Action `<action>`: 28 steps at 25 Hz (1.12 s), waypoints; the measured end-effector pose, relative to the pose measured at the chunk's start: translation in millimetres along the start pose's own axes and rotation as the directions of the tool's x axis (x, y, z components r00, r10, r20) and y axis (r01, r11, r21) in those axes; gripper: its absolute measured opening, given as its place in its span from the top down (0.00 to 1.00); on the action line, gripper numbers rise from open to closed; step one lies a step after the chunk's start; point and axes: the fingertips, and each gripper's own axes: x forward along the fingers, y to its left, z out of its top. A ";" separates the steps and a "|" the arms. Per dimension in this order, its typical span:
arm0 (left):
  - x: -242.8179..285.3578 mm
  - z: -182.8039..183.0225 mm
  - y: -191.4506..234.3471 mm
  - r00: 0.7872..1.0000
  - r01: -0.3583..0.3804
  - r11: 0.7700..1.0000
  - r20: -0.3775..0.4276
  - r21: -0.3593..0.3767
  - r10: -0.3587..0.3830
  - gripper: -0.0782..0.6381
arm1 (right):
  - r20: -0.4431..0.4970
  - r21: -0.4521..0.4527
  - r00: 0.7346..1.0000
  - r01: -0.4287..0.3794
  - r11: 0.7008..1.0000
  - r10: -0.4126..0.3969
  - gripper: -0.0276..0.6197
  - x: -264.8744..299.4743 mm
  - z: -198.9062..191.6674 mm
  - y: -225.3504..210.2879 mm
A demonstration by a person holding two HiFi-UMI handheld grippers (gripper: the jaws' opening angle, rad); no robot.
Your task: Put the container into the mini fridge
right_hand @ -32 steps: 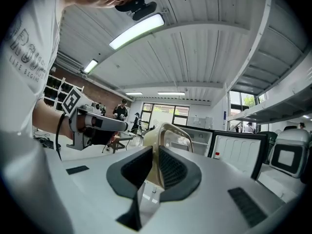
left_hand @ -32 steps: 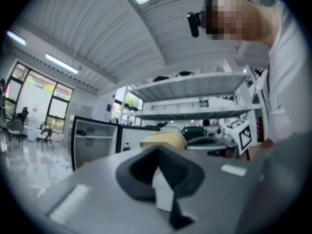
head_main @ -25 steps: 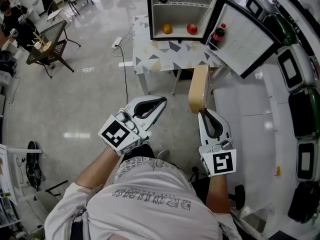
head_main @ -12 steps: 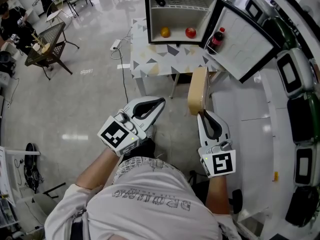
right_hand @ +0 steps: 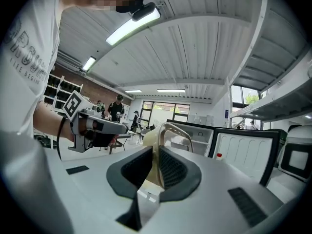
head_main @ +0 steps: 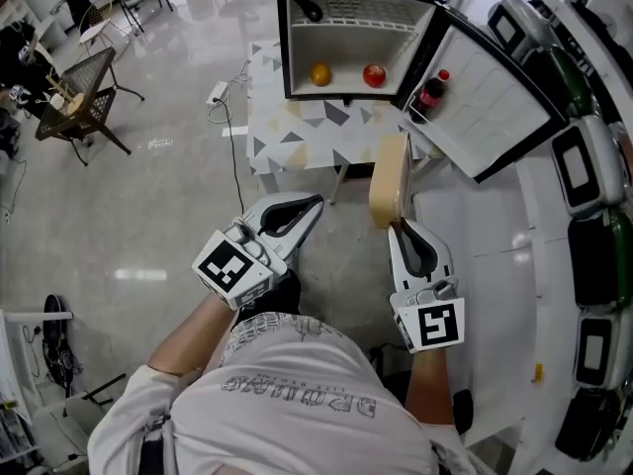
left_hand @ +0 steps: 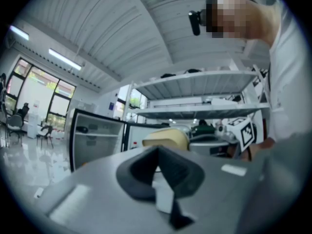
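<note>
Over a glossy workshop floor, the right gripper [head_main: 397, 224] is clamped on the edge of a cream plastic container [head_main: 390, 178] standing just ahead of it; the container is probably light, stiff and slick. The left gripper [head_main: 319, 201] alongside has its jaws together on nothing. Well ahead, an orange fruit [head_main: 319, 73] and a red fruit [head_main: 374, 74] crowd the floor of the open black mini fridge [head_main: 346, 46].

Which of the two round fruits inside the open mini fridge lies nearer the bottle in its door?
The red fruit, on the right. It sits closer to the bottle in the fridge door than the orange fruit to its left.
</note>
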 end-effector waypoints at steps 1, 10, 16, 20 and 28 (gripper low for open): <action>5.1 0.0 9.3 1.000 0.002 1.000 0.000 0.000 -0.002 0.88 | -0.002 0.003 1.000 0.003 1.000 -0.003 0.90 9.0 -1.1 -4.5; 45.8 1.8 102.3 1.000 0.010 1.000 -0.006 -0.009 -0.010 0.88 | -0.024 -0.013 0.999 0.023 1.000 -0.024 0.90 99.1 -5.0 -44.4; 65.1 4.0 164.2 1.000 0.018 1.000 -0.020 -0.025 -0.019 0.88 | -0.034 0.002 0.998 0.049 0.999 -0.049 0.90 158.7 1.3 -68.5; 78.2 6.2 200.2 0.999 0.034 0.999 -0.020 -0.033 -0.034 0.88 | -0.058 -0.034 0.997 0.054 0.998 -0.056 0.90 192.2 1.3 -81.1; 97.9 12.2 256.6 0.997 0.075 0.996 -0.015 -0.045 -0.075 0.88 | -0.084 -0.024 0.992 0.094 0.995 -0.095 0.90 248.9 5.7 -94.5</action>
